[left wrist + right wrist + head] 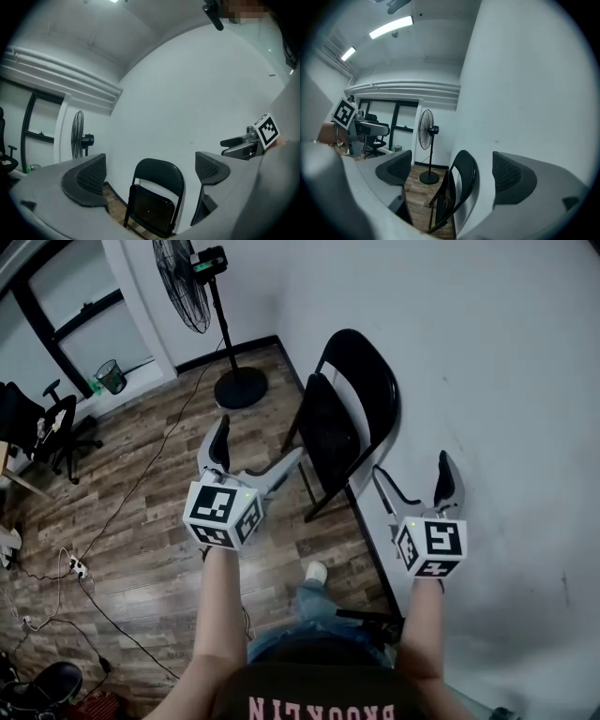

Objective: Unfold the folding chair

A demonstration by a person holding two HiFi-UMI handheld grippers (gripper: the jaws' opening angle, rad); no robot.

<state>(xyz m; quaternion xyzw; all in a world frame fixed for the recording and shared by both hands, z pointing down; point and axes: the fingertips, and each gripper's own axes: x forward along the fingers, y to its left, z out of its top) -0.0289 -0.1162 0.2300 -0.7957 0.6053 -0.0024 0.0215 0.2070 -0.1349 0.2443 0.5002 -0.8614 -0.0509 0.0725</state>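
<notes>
Head view: the folding chair (342, 418), still folded, leans on the white wall (487, 352) at 12 o'clock, with the left gripper (251, 456) at its 8 o'clock and the right gripper (412, 479) at its 4 o'clock. Left gripper view: jaws spread wide and empty, the chair framed between them at 6 o'clock, untouched. Right gripper view: jaws likewise wide apart and holding nothing, the chair at 6 o'clock and a standing fan (425, 129) at its 11 o'clock.
</notes>
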